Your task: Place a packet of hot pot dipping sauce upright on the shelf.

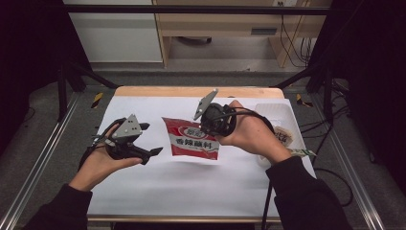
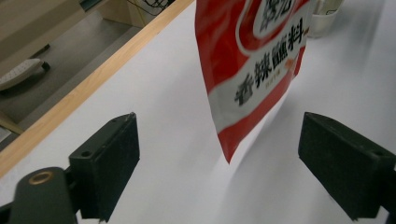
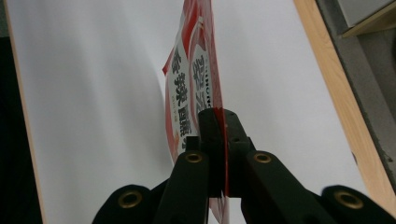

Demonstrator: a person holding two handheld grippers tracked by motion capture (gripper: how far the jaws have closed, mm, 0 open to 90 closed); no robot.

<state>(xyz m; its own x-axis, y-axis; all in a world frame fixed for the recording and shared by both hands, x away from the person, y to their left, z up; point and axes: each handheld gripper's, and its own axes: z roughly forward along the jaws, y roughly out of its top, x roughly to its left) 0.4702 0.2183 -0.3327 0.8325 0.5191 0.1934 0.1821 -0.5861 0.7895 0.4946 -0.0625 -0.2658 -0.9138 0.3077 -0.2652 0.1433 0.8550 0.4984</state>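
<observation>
High view, from left to right: the left gripper sits in the lower left of centre, cradled in the person's left hand, its jaws spread and nothing between them. Just right of it hangs the red and white sauce packet, at the middle of the frame, lifted off the white table sheet. The right gripper pinches the packet's right edge with its jaws pressed together on the foil. At the far right of the sheet stand a white tray and a round lidded cup, with a pale stick packet beside them.

In the left gripper view the packet dangles in the upper middle, its lower corner hanging between the two open pads without touching either.

In the right gripper view the packet is seen edge on, with only a narrow strip of its seam caught by the fingertips.

The likeliest trouble, I judge, is that thin hold: a tug or swing could slide the slick foil out and drop it. The packet hangs limp, so the left jaws might close on air or crumple a corner.

Open sheet lies below and to the left of the packet. The wooden table edge runs close behind it at the top, and the clutter at the right leaves little room there.
</observation>
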